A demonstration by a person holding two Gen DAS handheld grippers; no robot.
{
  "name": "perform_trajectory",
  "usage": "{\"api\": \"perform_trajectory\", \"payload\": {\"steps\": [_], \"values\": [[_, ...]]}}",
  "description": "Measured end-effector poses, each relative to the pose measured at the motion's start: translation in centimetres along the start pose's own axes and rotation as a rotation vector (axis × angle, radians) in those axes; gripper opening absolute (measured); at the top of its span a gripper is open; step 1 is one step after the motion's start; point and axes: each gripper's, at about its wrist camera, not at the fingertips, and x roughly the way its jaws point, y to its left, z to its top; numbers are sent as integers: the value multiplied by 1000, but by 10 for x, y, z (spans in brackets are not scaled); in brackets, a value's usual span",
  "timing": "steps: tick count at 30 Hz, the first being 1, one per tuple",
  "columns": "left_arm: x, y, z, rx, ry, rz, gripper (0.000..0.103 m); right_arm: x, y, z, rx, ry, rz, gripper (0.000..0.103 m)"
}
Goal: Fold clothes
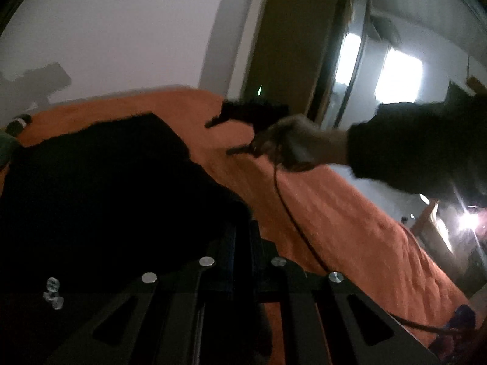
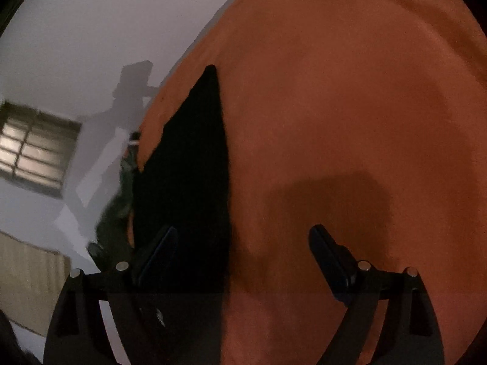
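Nearest the left wrist camera are the two black fingers of the left gripper [image 1: 240,243], drawn almost together. The edge of the black garment [image 1: 100,188] runs right up to them, and they seem to pinch it, though the dark cloth hides the exact contact. The garment lies spread on the orange bedcover [image 1: 350,213], its far corner pointing toward the white wall [image 1: 121,30].

In the right wrist view, the right gripper [image 2: 243,249] stands wide, with nothing between its fingers. It hovers over the bedcover, the left finger just above the garment's edge, the right finger over bare orange cloth. From the left view, the person's hand [image 1: 289,143] in a dark sleeve holds this tool beyond the garment, and a thin cable [image 1: 292,219] trails across the bed.

I judge that a fold is being carried over by the left side. To do it well, the right gripper should catch the matching corner, and both should travel level, so the edges meet straight.

The garment looks soft and matte, without sheen; the bedcover is fleecy, slightly quilted.
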Motion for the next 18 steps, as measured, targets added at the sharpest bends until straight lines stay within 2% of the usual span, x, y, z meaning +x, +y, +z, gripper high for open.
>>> {"api": "perform_trajectory", "payload": {"steps": [2,6,8,11,12,14,15,16,18], "values": [[-17,2,1,27,-61,14,7,19,4,10,11,0,21,88],[-37,-3,5,109,-127,45,7,52,18,25,-43,20,-23,88],[-33,-8,2,152,-115,65,7,64,23,32,-60,24,-56,86],[-15,-22,-12,205,-39,95,8,58,18,25,-45,27,-55,86],[-9,-26,-18,217,-13,103,11,54,15,23,-43,31,-50,86],[1,-30,-26,219,36,84,28,42,11,18,-52,44,-46,86],[8,-34,-29,212,60,81,42,31,7,13,-60,46,-46,86],[15,-36,-31,204,81,76,51,20,3,8,-63,47,-41,86],[26,-39,-31,175,102,64,52,-3,-4,-2,-64,42,-37,86]]}}
